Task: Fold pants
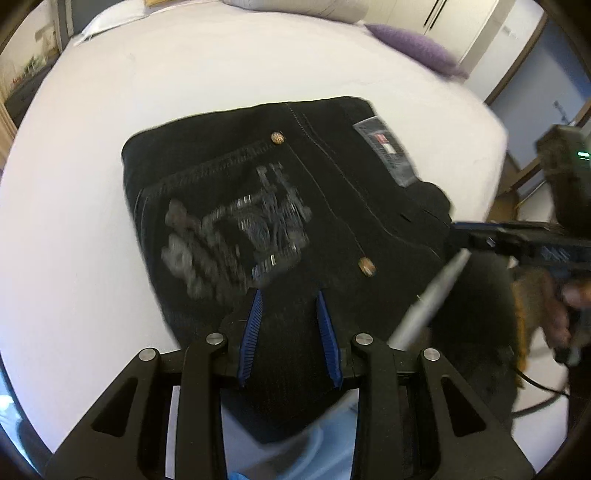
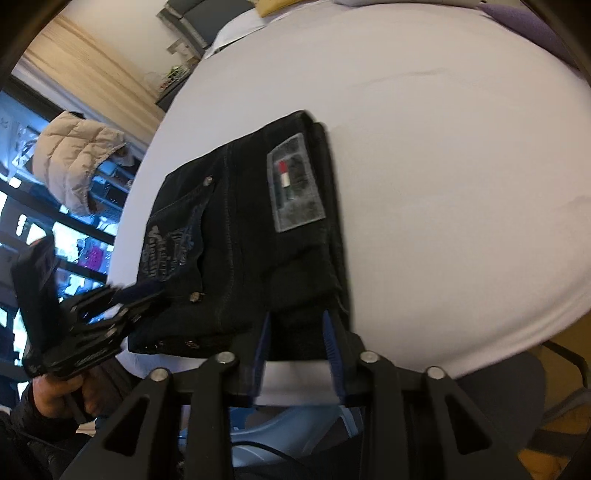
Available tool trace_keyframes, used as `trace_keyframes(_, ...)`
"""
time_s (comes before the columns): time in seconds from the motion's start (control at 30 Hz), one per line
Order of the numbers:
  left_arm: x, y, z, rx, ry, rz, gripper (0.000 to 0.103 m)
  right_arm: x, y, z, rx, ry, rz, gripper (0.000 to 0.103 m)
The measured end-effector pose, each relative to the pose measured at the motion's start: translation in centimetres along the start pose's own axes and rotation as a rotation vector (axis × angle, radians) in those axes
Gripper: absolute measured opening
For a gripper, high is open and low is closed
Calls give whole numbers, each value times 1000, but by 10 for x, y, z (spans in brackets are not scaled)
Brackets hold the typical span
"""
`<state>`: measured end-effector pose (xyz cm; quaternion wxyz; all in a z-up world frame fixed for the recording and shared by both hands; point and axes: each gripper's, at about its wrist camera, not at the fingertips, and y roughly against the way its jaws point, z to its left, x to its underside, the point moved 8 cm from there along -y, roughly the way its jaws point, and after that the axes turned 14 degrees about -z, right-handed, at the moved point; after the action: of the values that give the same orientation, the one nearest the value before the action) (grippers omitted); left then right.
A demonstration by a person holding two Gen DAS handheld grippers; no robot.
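Observation:
Black jeans [image 1: 295, 206] lie folded into a compact block on the white bed, back pocket with grey embroidery and a grey waist label facing up. They also show in the right wrist view [image 2: 251, 236]. My left gripper [image 1: 290, 295] is open, its blue-padded fingers over the near edge of the jeans. My right gripper [image 2: 297, 317] is open over the near right corner of the jeans. The right gripper shows in the left wrist view [image 1: 517, 240] at the jeans' right edge. The left gripper shows in the right wrist view [image 2: 110, 306] at the jeans' left edge.
The white bed sheet [image 1: 221, 74] spreads around the jeans. A purple pillow [image 1: 417, 46] and a grey pillow [image 1: 295, 7] lie at the far end. A beige padded jacket [image 2: 74, 155] hangs by the shelves on the left. A light blue chair [image 2: 288, 424] stands below the bed edge.

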<state>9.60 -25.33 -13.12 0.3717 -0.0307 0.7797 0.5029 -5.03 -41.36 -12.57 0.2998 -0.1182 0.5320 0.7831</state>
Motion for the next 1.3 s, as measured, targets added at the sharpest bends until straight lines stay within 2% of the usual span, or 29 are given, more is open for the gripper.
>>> trace_keyframes(0.03,5,10,2,15,23,-11,29,-1,2,-3,21,-3,-6,60)
trace_keyframes(0.1,10,25,10,40,69,-36,30,-10,13,-9,15,-23,-41,60)
trace_keyframes(0.13,11,30,17,41,86,-44,34,-16,18,-11,-2,-34,-61,60)
trace_keyframes(0.17,10,35,25,33,109,-52,45,-26,23,-13,-22,-47,-90,62)
trace_keyframes(0.2,8,38,34,25,136,-67,71,-32,25,-14,-36,-56,-103,63)
trace_keyframes(0.23,4,42,46,22,167,-92,79,-40,25,-16,-54,-71,-114,63)
trace_keyframes(0.3,-6,45,61,43,233,-106,79,-55,20,-13,-112,-83,-121,63)
trace_keyframes(0.33,-13,41,63,89,282,-111,79,-58,16,-11,-141,-88,-118,64)
trace_keyframes(0.4,-19,31,74,131,352,-122,79,-67,0,-10,-190,-116,-89,65)
trace_keyframes(0.5,-25,7,86,189,457,-97,78,-74,-28,-23,-225,-197,-40,65)
trace_keyframes(0.67,-23,-26,93,284,577,-41,78,-72,-65,-41,-268,-308,34,65)
trace_keyframes(0.7,-24,-31,94,307,603,-42,78,-71,-71,-42,-298,-330,45,65)
trace_keyframes(0.83,-33,-40,92,387,646,-21,76,-69,-80,-27,-379,-341,74,65)
trace_keyframes(0.9,-38,-47,88,408,638,-7,74,-68,-89,-17,-379,-314,98,65)
trace_keyframes(0.97,-40,-51,87,409,633,3,65,-70,-96,-11,-390,-305,107,63)
trace_keyframes(1.0,-40,-49,88,402,628,6,55,-70,-99,-7,-385,-300,109,61)
trace_keyframes(1.03,-39,-50,89,390,620,10,44,-71,-101,-5,-378,-292,111,56)
trace_keyframes(1.07,-38,-51,90,378,618,13,39,-69,-102,-3,-367,-279,113,47)
trace_keyframes(1.13,-35,-47,94,381,632,7,28,-66,-101,-1,-320,-242,112,36)
trace_keyframes(1.23,-39,-42,93,384,622,-16,19,-67,-94,3,-283,-225,79,25)
trace_keyframes(1.3,-45,-36,91,378,602,-32,17,-71,-87,13,-257,-196,55,23)
